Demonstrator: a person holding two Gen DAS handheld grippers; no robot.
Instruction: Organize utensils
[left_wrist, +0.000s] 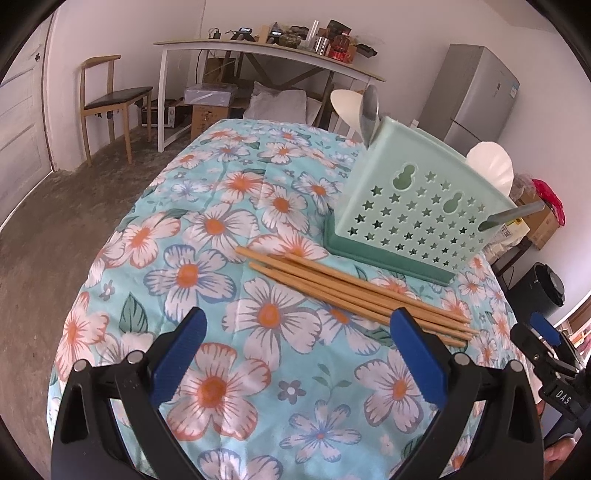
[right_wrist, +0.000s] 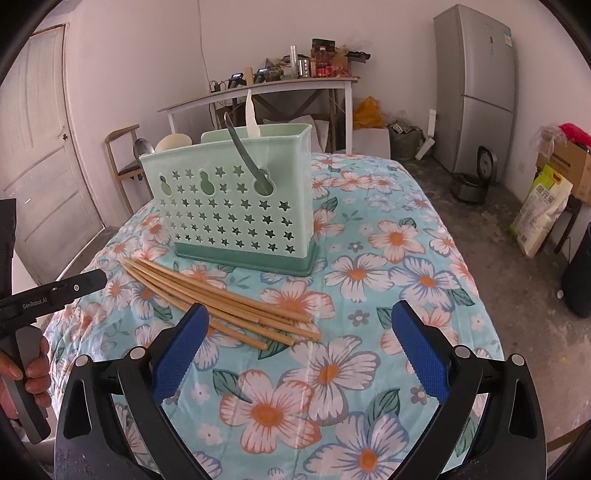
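A bundle of tan wooden chopsticks lies loose on the counter, which is covered by a light blue cloth printed with white and orange flowers. The sticks fan slightly and rest just in front of a pale green plastic utensil holder with star-shaped cutouts and a darker green base, close to its base but apparently not touching it.

The holder stands upright and already carries several utensils: a grey metal spoon and a white plastic spoon rise from one end, a white scalloped plastic scoop from the other, and a dark green plastic handle pokes out through a gourd-shaped hole in the front wall.

The left gripper hangs above the cloth with its blue-padded jaws spread wide and nothing between them; its right pad sits over the thin ends of the chopsticks. The right gripper is likewise wide open and empty, its left pad overlapping the sticks in the right wrist view, though whether it touches them is hard to judge.
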